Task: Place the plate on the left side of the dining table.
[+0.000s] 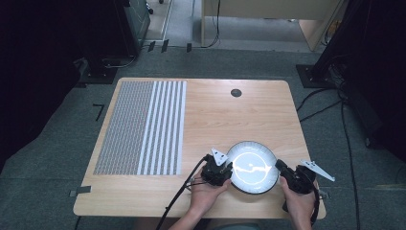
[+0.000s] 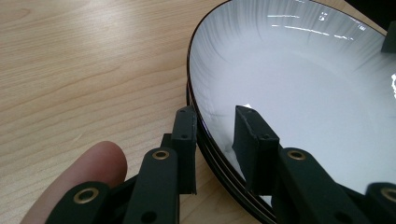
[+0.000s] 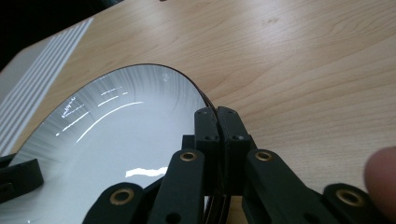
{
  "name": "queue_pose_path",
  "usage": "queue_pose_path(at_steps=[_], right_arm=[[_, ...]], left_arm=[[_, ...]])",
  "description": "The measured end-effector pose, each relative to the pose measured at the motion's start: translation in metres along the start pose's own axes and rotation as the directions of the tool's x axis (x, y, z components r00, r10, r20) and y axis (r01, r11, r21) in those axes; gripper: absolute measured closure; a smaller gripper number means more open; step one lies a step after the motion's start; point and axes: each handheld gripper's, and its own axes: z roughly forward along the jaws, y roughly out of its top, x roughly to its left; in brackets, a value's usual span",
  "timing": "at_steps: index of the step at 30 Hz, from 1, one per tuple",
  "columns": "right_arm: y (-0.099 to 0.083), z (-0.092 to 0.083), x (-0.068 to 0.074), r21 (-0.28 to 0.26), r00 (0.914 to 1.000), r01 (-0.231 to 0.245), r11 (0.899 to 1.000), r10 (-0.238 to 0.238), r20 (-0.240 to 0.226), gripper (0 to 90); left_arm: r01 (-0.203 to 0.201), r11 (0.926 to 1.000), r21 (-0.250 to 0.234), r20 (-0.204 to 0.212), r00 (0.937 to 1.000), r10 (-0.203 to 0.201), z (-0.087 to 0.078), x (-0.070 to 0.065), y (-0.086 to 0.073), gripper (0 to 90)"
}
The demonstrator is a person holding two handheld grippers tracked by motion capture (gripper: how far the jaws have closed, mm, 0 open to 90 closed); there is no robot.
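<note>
Plate point(image 1: 252, 166) rims are pinched on both sides: our left gripper point(image 2: 215, 140) straddles what looks like a stack's edge, our right gripper point(image 3: 217, 128) clamps the opposite rim. It sits on the table point(image 1: 210, 120) near our edge, not yet lifted. Both hands reach in low, angled inward.

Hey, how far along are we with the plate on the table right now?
Done: both grippers have taken the plate by opposite edges. The left gripper straddles its rim, and the right gripper pinches the rim tight. In hand: a two-sided hold. Left: the plate looks still down on the table, so lifting or moving it remains.
</note>
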Motion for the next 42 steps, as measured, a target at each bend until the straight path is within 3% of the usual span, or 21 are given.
queue_pose_path(at_steps=[3, 5, 6, 7, 8, 11, 13, 14, 15, 16, 18, 20, 24, 25, 27, 32, 35, 39, 40, 41, 42], right_arm=[[0.000, 0.000, -0.004, 0.001, 0.9986, -0.047, 0.999, 0.047, -0.026, 88.3], [0.000, 0.002, -0.009, 0.000, 0.9930, -0.099, 0.995, 0.099, -0.065, 88.2], [0.000, 0.002, -0.009, 0.000, 0.9930, -0.099, 0.995, 0.099, -0.065, 88.2], [0.001, 0.002, -0.012, 0.005, 0.9882, -0.129, 0.992, 0.129, -0.083, 88.0], [0.001, 0.003, -0.017, 0.014, 0.9764, -0.177, 0.984, 0.177, -0.124, 87.7], [0.001, 0.004, -0.022, 0.023, 0.9658, -0.207, 0.978, 0.208, -0.155, 87.5], [0.002, 0.003, -0.022, 0.024, 0.9691, -0.195, 0.981, 0.196, -0.150, 87.3], [0.002, 0.003, -0.019, 0.021, 0.9769, -0.166, 0.986, 0.167, -0.133, 87.1], [0.002, 0.003, -0.019, 0.021, 0.9769, -0.166, 0.986, 0.167, -0.133, 87.1], [0.002, 0.001, -0.011, 0.017, 0.9934, -0.072, 0.997, 0.073, -0.088, 81.8], [0.001, 0.000, 0.000, 0.011, 0.9992, 0.011, 1.000, -0.010, -0.039, 77.7], [0.000, 0.000, 0.003, 0.007, 0.9997, 0.020, 1.000, -0.020, -0.017, 78.5], [-0.001, 0.002, 0.001, -0.004, 0.9997, -0.022, 1.000, 0.022, -0.004, 87.2], [-0.001, 0.002, -0.002, -0.004, 0.9973, -0.069, 0.998, 0.069, -0.023, 88.4], [-0.001, 0.004, -0.006, 0.009, 0.9917, -0.112, 0.994, 0.112, -0.063, 88.5], [-0.005, 0.009, -0.008, 0.034, 0.9817, -0.155, 0.987, 0.158, -0.107, 88.2], [-0.004, 0.010, -0.006, 0.037, 0.9827, -0.152, 0.988, 0.155, -0.102, 88.0], [-0.005, 0.010, -0.001, 0.040, 0.9900, -0.102, 0.994, 0.105, -0.094, 87.4], [-0.006, 0.010, 0.001, 0.041, 0.9926, -0.080, 0.996, 0.083, -0.089, 86.6], [-0.006, 0.010, 0.007, 0.038, 0.9976, -0.023, 0.999, 0.025, -0.065, 84.3], [-0.006, 0.010, 0.007, 0.038, 0.9976, -0.023, 0.999, 0.025, -0.065, 84.3]], left_arm=[[0.005, 1.0000, 0.003, 0.007, 1.0000, -0.005, 0.000, 0.001, 0.000, 70.5], [0.005, 1.0000, 0.001, 0.006, 1.0000, -0.005, 0.000, 0.001, 0.001, 70.5], [0.005, 1.0000, 0.001, 0.006, 1.0000, -0.005, 0.000, 0.001, 0.001, 70.5], [0.004, 1.0000, 0.000, 0.005, 1.0000, -0.004, 0.000, 0.002, 0.001, 70.5], [0.004, 1.0000, 0.000, 0.005, 1.0000, -0.004, 0.000, 0.002, 0.001, 70.5], [0.005, 1.0000, 0.003, 0.009, 0.9999, -0.005, 0.000, 0.002, 0.001, 70.5], [0.006, 1.0000, 0.003, 0.011, 0.9999, -0.006, 0.000, 0.002, 0.001, 70.2], [0.000, 1.0000, 0.002, 0.012, 0.9999, 0.000, 0.001, 0.002, 0.001, 69.9], [0.000, 1.0000, 0.002, 0.012, 0.9999, 0.000, 0.001, 0.002, 0.001, 69.8], [-0.002, 1.0000, 0.001, 0.011, 0.9999, 0.002, 0.001, 0.002, 0.001, 69.8], [0.001, 1.0000, 0.001, 0.011, 0.9999, -0.001, 0.001, 0.002, 0.001, 70.0], [0.003, 1.0000, 0.001, 0.011, 0.9999, -0.003, 0.001, 0.002, 0.001, 70.0], [0.006, 1.0000, -0.003, 0.014, 0.9999, -0.006, -0.001, 0.003, 0.001, 70.1], [0.007, 1.0000, -0.005, 0.013, 0.9999, -0.007, -0.001, 0.003, 0.002, 70.4], [0.013, 0.9998, -0.013, 0.005, 0.9999, -0.013, -0.003, 0.005, 0.003, 70.9], [0.031, 0.9993, -0.023, 0.011, 0.9995, -0.031, -0.007, 0.009, 0.006, 71.5], [0.033, 0.9991, -0.028, 0.007, 0.9994, -0.033, -0.010, 0.009, 0.006, 71.4], [0.050, 0.9977, -0.046, 0.011, 0.9987, -0.050, -0.013, 0.012, 0.006, 71.7], [0.053, 0.9977, -0.042, 0.014, 0.9985, -0.053, -0.012, 0.014, 0.005, 71.6], [0.055, 0.9977, -0.040, 0.024, 0.9982, -0.054, -0.012, 0.015, 0.005, 70.2], [0.055, 0.9979, -0.035, 0.033, 0.9980, -0.054, -0.013, 0.015, 0.005, 70.2]])
